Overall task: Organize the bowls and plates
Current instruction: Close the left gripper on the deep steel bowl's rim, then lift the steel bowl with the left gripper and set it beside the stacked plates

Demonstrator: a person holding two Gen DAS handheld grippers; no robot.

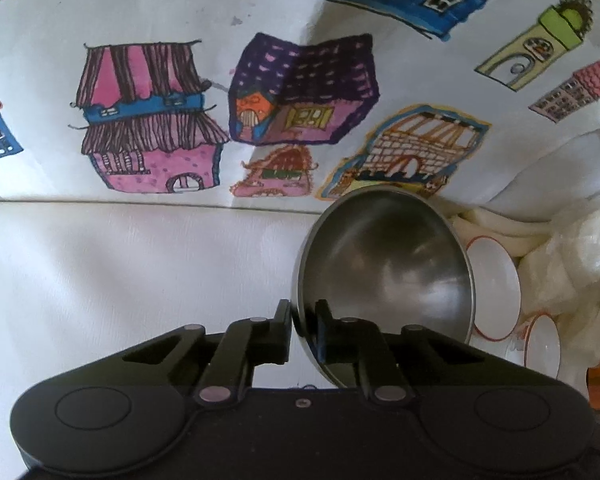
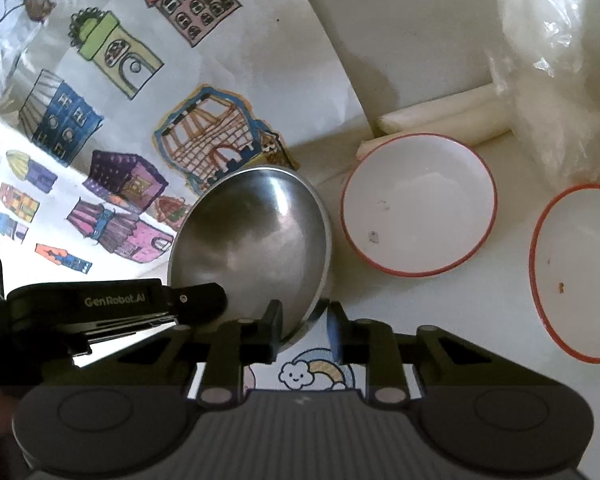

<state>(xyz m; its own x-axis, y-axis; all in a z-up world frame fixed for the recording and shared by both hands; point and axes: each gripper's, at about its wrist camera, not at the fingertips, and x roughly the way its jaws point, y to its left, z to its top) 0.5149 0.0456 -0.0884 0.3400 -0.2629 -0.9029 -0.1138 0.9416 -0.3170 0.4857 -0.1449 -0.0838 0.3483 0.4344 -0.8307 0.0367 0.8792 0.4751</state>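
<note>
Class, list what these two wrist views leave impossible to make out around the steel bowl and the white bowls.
- Steel bowl underside: left wrist view, hidden by its own wall.
- Far white bowl: right wrist view, cut by the edge.
- White bowls: left wrist view, mostly behind the steel bowl.
- Specks in the near white bowl: too small.

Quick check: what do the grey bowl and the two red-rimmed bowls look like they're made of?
Grey bowl: metal, probably brushed stainless steel; dull blurry reflections, thin rim. Red-rimmed bowls: glossy white with a painted red edge, either ceramic, melamine or enamel; the look leaves that open.
</note>
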